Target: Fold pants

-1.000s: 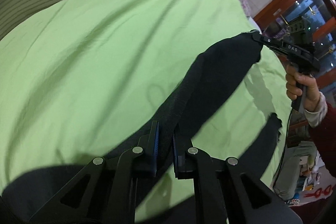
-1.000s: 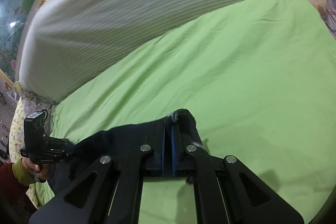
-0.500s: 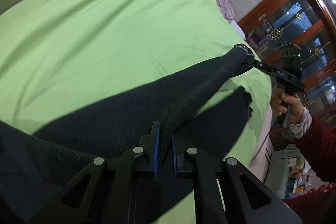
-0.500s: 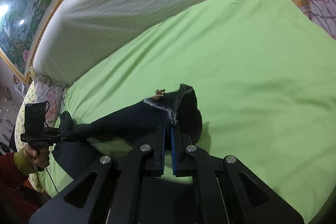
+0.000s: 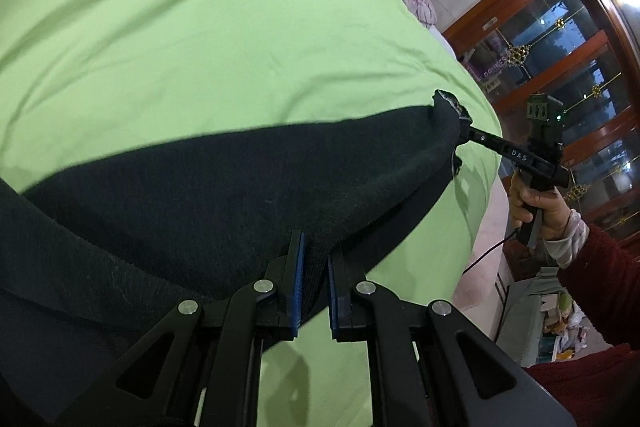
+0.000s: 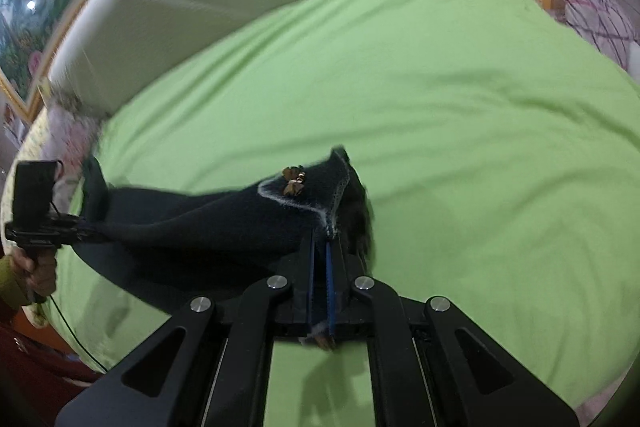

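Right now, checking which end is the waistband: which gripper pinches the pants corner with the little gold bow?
The right gripper: the gold bow sits beside its corner of the pants.

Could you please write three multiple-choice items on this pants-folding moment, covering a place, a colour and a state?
1. Where is the small bow on the pants?
A. Near the right gripper's corner
B. At the left gripper
C. On the pillow

2. What colour is the sheet beneath?
A. White
B. Light green
C. Red

3. How is the held edge of the pants?
A. Lying flat, released
B. Rolled into a ball
C. Stretched between both shut grippers

Answers: 1 A, the bow sits just beyond the right fingers; 2 B, green spreads around the dark cloth; 3 C, each gripper pinches one end.
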